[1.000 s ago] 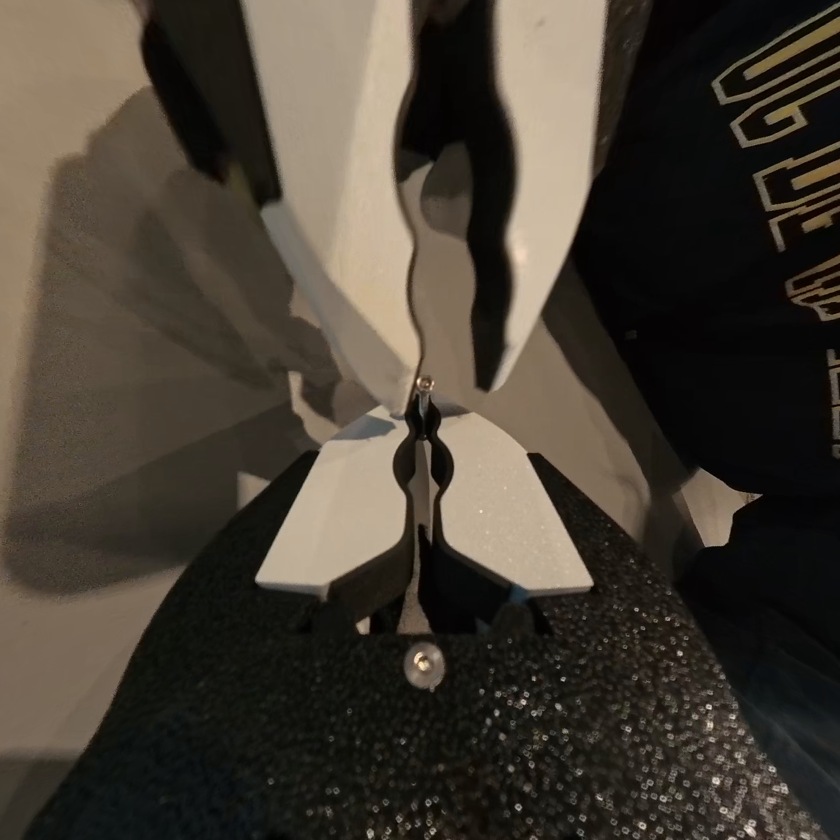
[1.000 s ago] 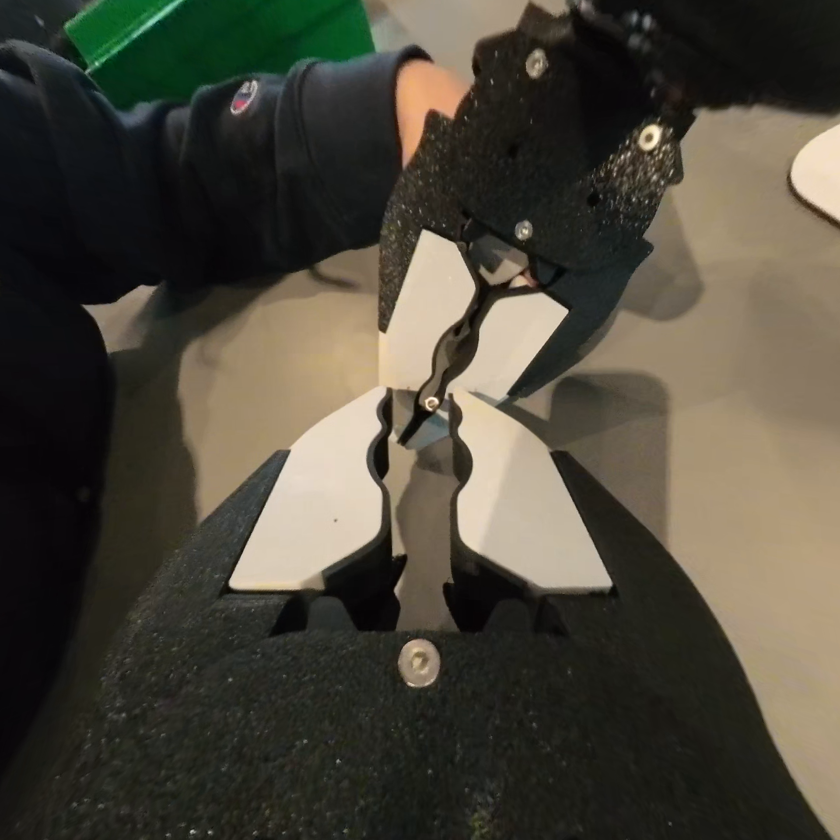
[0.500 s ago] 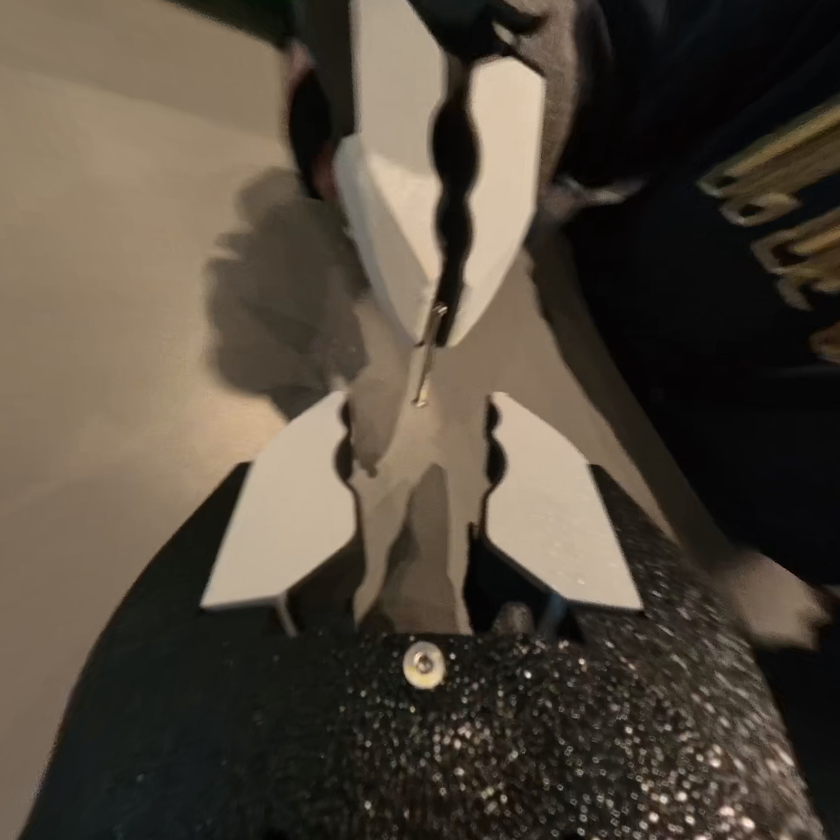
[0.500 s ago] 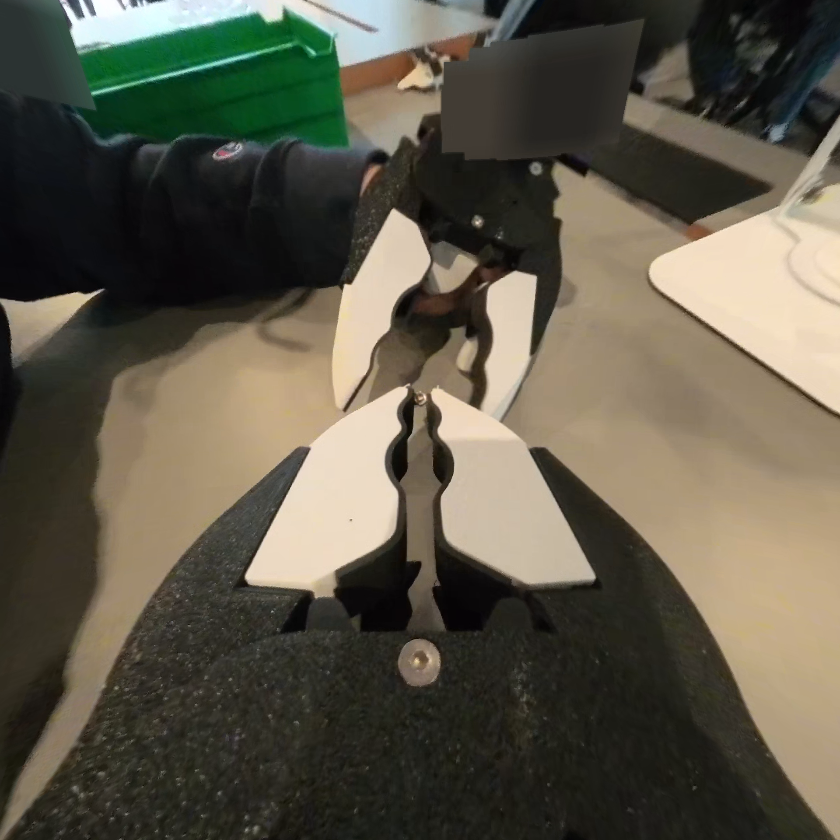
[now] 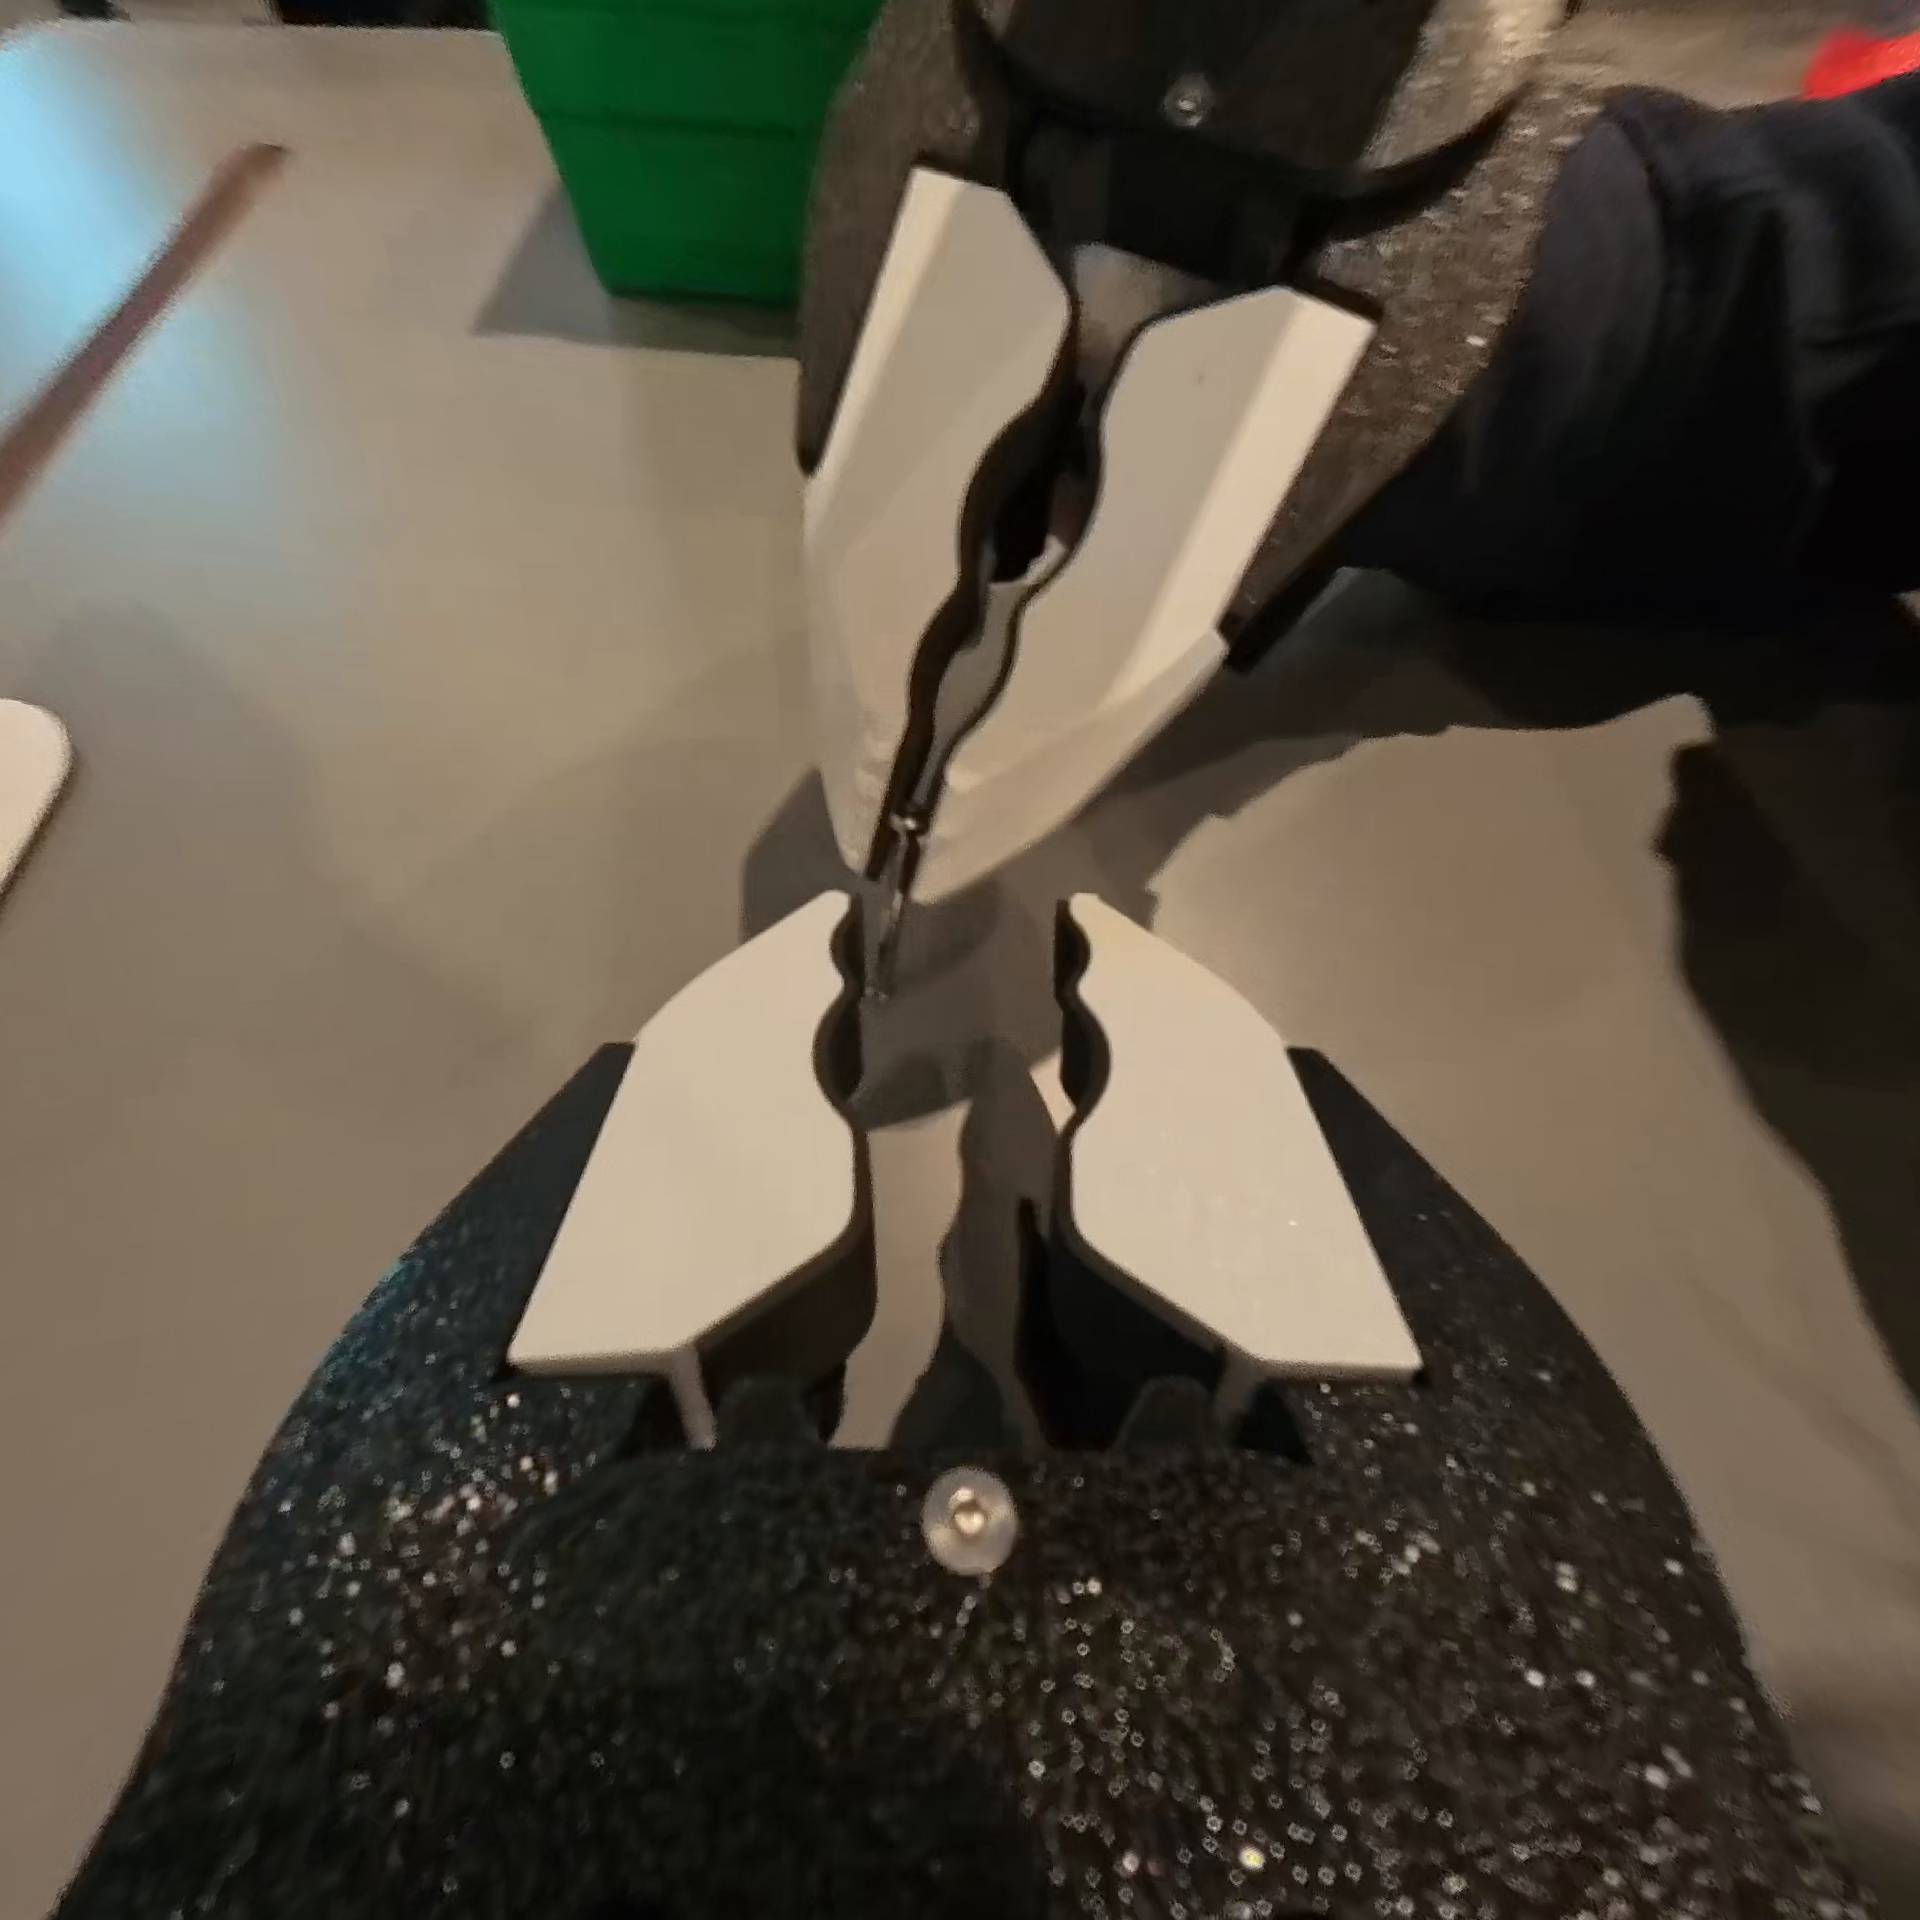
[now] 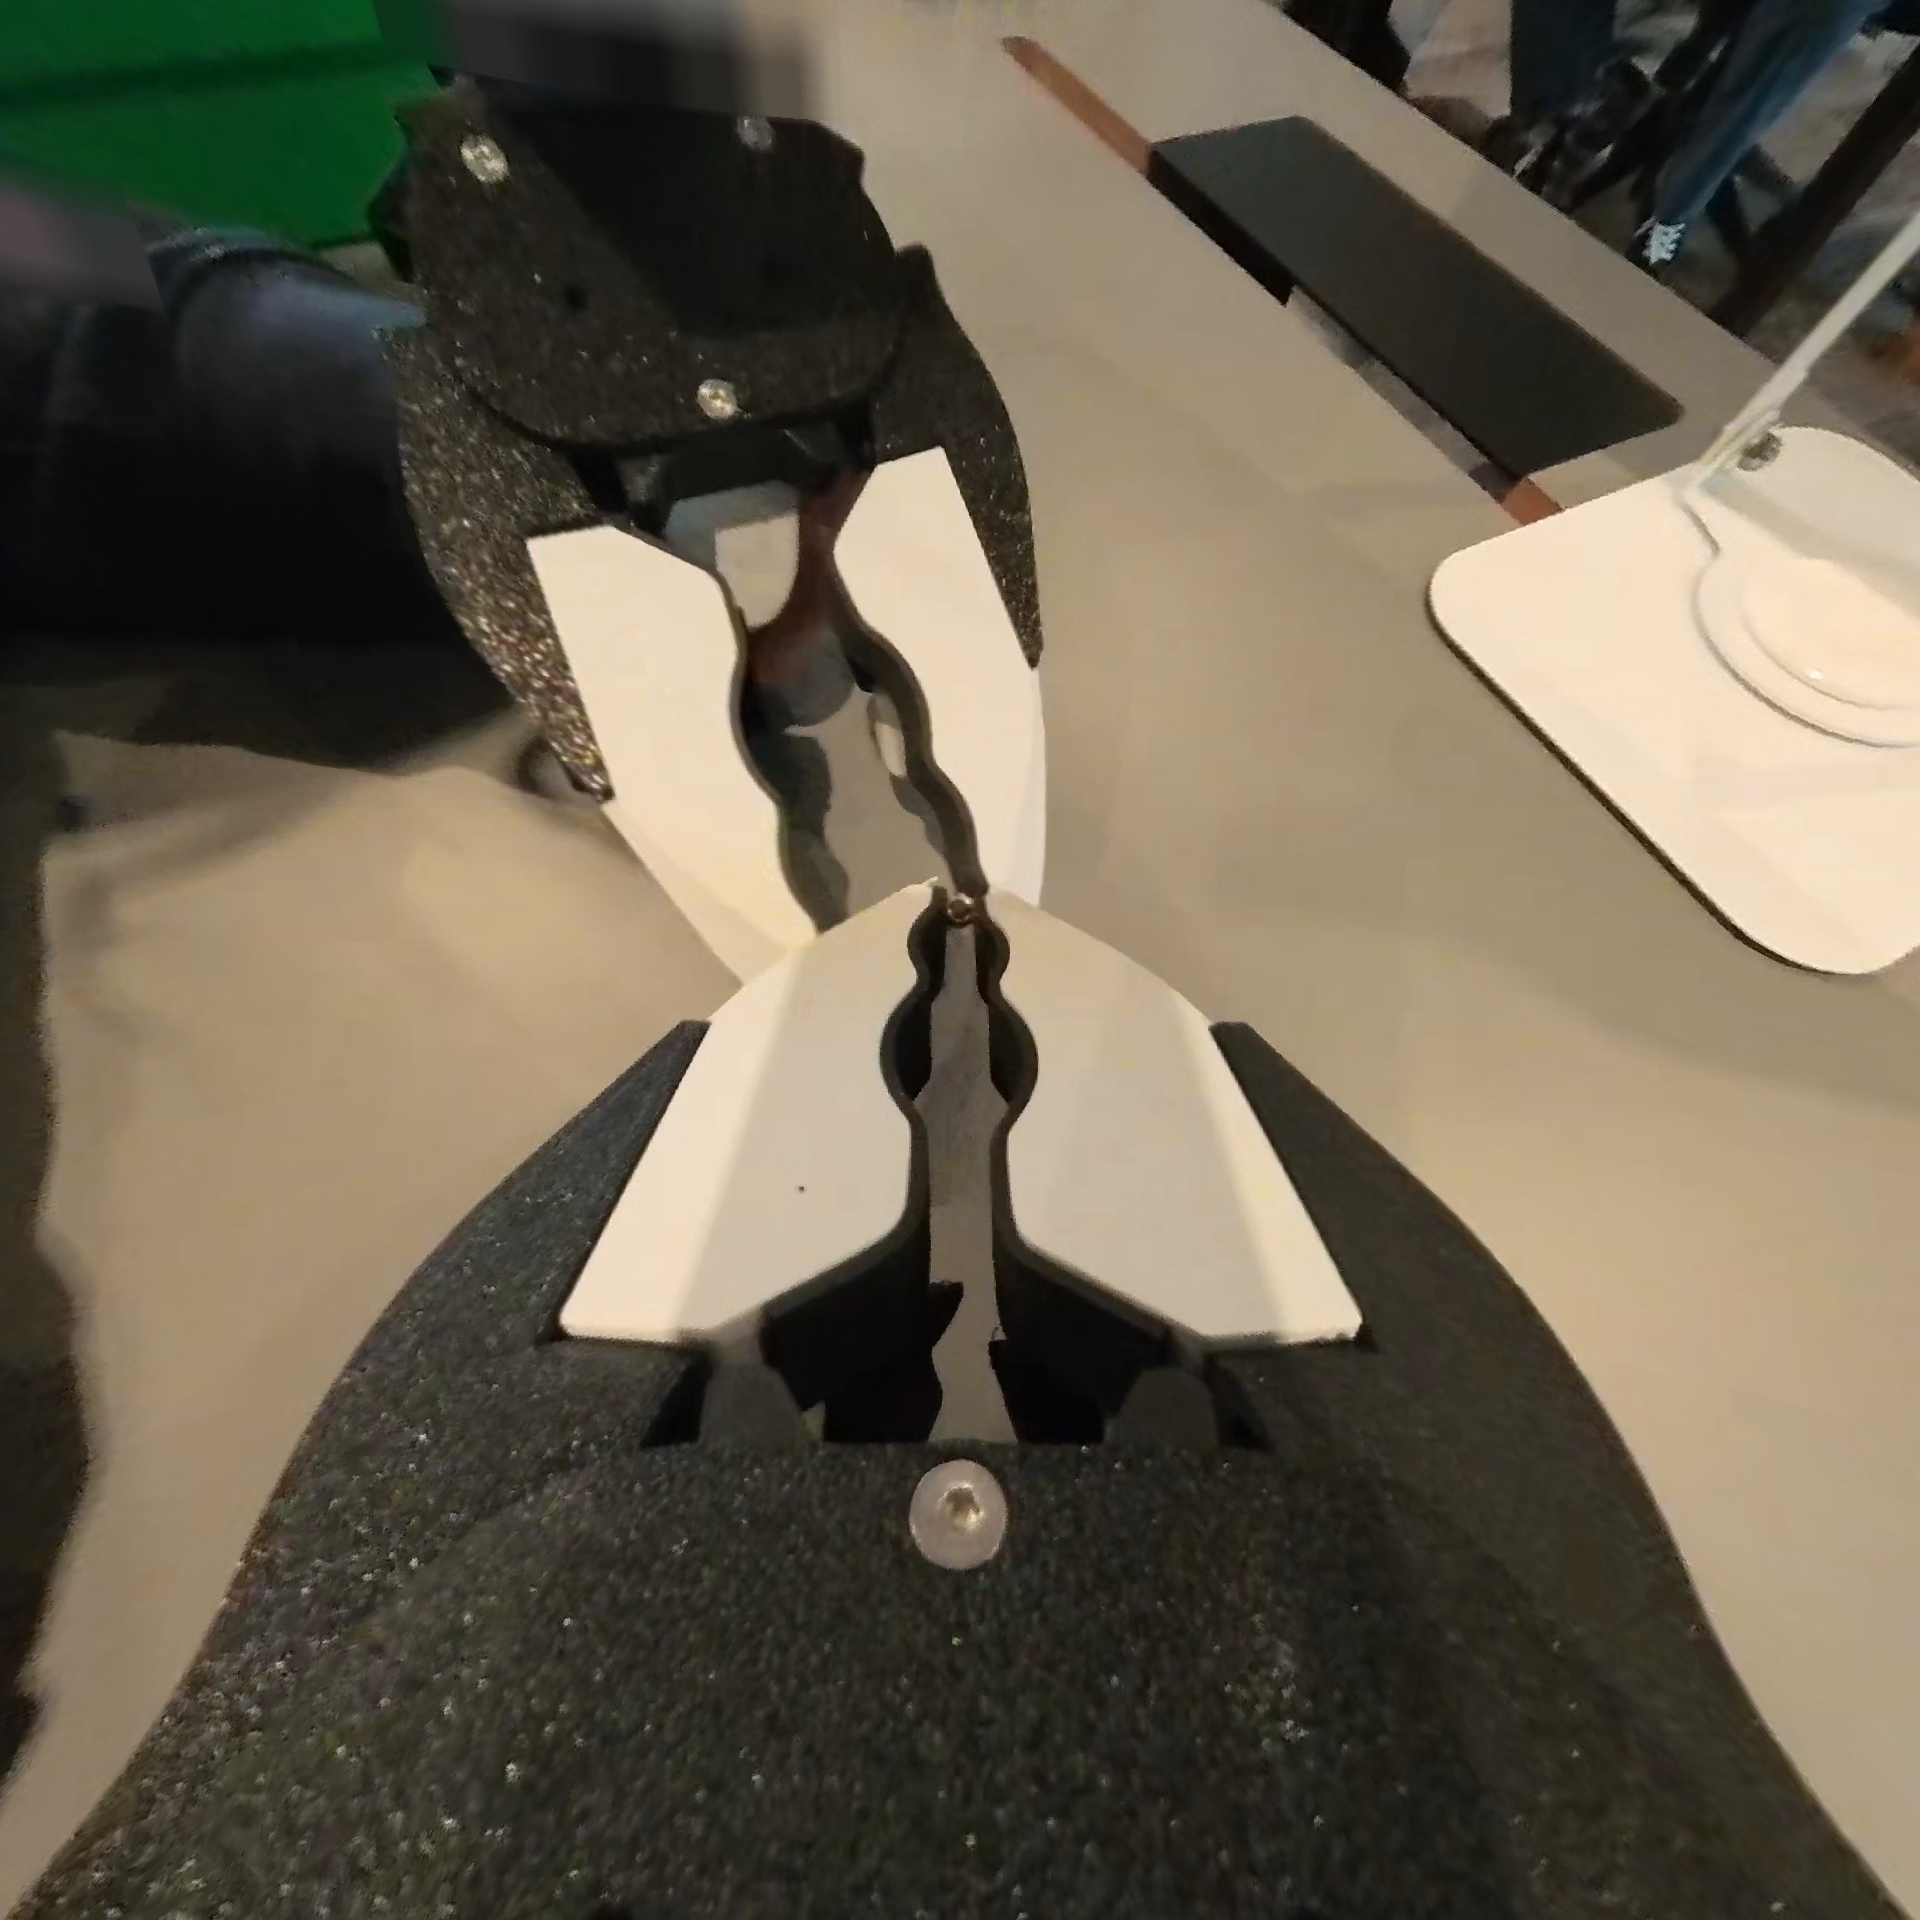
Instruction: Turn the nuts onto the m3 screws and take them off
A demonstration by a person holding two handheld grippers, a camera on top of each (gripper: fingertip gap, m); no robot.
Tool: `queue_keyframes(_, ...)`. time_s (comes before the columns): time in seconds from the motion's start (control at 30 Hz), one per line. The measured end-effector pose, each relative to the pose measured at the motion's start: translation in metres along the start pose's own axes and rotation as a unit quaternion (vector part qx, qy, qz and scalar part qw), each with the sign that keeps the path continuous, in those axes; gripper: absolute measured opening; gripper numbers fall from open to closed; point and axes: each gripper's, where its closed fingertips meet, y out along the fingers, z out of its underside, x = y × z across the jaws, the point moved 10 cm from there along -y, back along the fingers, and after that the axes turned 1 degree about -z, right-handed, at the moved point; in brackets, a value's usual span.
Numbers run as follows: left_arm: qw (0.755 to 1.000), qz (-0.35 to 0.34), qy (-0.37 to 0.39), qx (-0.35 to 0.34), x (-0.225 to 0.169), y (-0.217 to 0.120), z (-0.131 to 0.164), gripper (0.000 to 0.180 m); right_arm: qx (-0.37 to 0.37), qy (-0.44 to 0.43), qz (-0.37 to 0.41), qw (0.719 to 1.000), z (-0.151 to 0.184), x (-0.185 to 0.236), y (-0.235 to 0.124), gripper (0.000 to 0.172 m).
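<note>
Nearest the left wrist camera, the left gripper (image 5: 961, 940) stands open, its two fingers apart with nothing pressed between them. The thin metal screw (image 5: 885, 940) reaches down beside its left finger (image 5: 727, 1122), close against the pad's edge (whether it touches is hard to say). Just beyond, the right gripper (image 5: 902, 831) is clamped on the screw's upper end, seen in its own view as a small metal glint at the fingertips (image 6: 961, 906). Farther back sits a green bin (image 5: 686, 156). The risk, I judge: the left fingers closing off-centre could knock the screw crooked or lever it out of that narrow fingertip pinch.
</note>
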Motion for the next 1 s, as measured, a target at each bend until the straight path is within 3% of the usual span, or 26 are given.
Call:
queue_keyframes(0.3,1.000,-0.020,-0.023,-0.006,-0.001,0.005,0.003,0.016,-0.017,0.003,-0.019,1.000,-0.001,0.002,-0.001,0.005)
queue_keyframes(0.37,0.999,-0.040,-0.003,-0.005,-0.002,0.005,0.004,0.002,-0.023,0.004,-0.020,1.000,-0.001,0.003,0.001,0.005)
queue_keyframes(0.47,0.997,-0.077,0.023,-0.021,-0.006,0.003,0.001,0.000,-0.072,0.012,-0.002,0.997,0.001,0.002,0.000,0.013)
queue_keyframes(0.53,0.996,-0.073,-0.001,-0.060,-0.006,-0.001,-0.001,0.000,-0.139,0.030,0.020,0.990,0.005,0.002,-0.003,0.024)
queue_keyframes(0.7,0.987,-0.059,-0.054,-0.140,0.000,-0.012,0.000,0.000,-0.281,0.087,-0.002,0.956,0.012,0.008,-0.007,0.032)
queue_keyframes(1.0,0.986,-0.034,-0.058,-0.150,0.001,-0.013,0.000,0.000,-0.302,0.081,-0.037,0.949,0.011,0.011,-0.002,0.024)
